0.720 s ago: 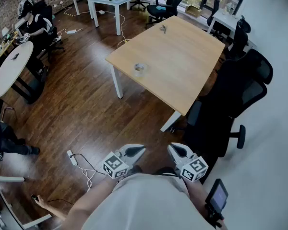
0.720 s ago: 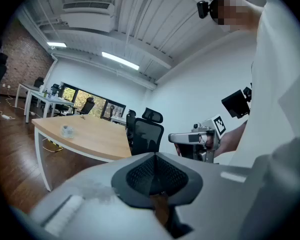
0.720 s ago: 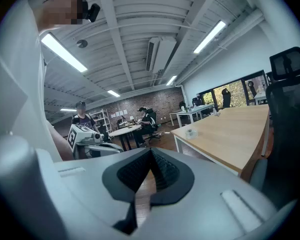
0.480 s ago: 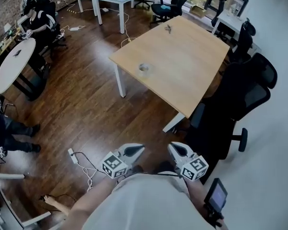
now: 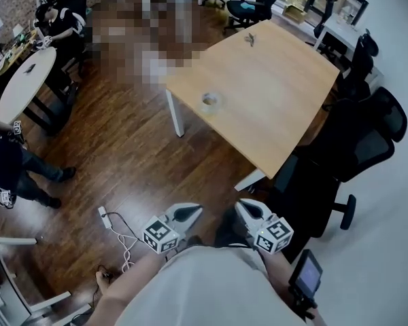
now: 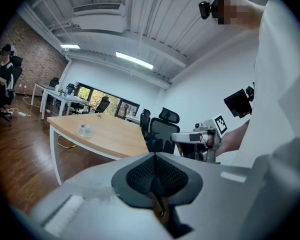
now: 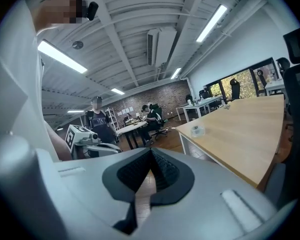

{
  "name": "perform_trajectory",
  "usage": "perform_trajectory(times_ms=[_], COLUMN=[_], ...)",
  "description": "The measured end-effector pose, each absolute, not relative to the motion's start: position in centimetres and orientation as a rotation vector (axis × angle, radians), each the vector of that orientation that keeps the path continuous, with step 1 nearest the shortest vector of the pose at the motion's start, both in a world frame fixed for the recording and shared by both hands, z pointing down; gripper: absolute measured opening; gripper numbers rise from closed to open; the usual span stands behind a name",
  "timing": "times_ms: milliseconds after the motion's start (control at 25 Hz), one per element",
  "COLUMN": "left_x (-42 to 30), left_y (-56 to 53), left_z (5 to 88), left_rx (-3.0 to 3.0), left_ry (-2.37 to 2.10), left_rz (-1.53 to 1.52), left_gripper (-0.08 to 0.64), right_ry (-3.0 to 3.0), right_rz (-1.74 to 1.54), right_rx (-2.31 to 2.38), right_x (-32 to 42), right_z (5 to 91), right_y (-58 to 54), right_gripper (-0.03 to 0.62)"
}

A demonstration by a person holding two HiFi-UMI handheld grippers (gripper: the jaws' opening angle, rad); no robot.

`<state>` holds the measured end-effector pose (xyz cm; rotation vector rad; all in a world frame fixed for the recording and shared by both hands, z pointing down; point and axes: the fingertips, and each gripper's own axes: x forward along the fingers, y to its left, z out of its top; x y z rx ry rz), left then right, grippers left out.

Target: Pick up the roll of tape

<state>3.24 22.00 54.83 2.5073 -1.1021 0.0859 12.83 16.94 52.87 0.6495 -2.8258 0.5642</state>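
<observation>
The roll of clear tape [image 5: 210, 102] lies near the left edge of the light wooden table [image 5: 279, 107], well ahead of me across the floor. It also shows as the tape roll [image 6: 84, 130] in the left gripper view and as the tape roll [image 7: 197, 130] in the right gripper view. My left gripper [image 5: 192, 211] and right gripper [image 5: 242, 208] are held close to my body, side by side, far short of the table. Both are shut with nothing in them. Each gripper view shows the other gripper beside it.
Black office chairs [image 5: 353, 141] stand along the table's right side. A power strip with white cable [image 5: 103, 217] lies on the dark wood floor at the left. A white oval table [image 5: 20, 87] and people are further left. Small keys [image 5: 250, 39] lie at the table's far end.
The table and the tape roll have shifted down and right in the head view and sit slightly nearer. Both grippers keep their place and stay shut. A person at the left has moved.
</observation>
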Motion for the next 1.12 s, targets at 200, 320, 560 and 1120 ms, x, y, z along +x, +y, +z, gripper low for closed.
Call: perform_trajectory(times_ms=[200,320,560,1120], left_x=[4.1,4.8,5.8,4.7], left_y=[17.3,14.4,8.2,0.3], left_z=[54.6,54.2,53.4,54.1], left_rx=[2.485,2.475,2.456,2.319], left_ry=[-1.142,-1.163,-1.250,-1.455], left_rz=[0.110,0.127,0.172,0.221], left_gripper=[0.006,0.006,0.006,0.006], right_ry=[-2.838,-2.845,-2.873,-2.898], right_rz=[0.570,0.586,0.602,0.533], right_rx=[0.586,0.542,0.456,0.374], right_x=[13.0,13.1,13.6,15.4], right_z=[52.6,52.6,52.5,51.4], right_y=[11.8,9.3,3.3,-7.0], right_gripper=[0.006,0.006,0.006,0.006])
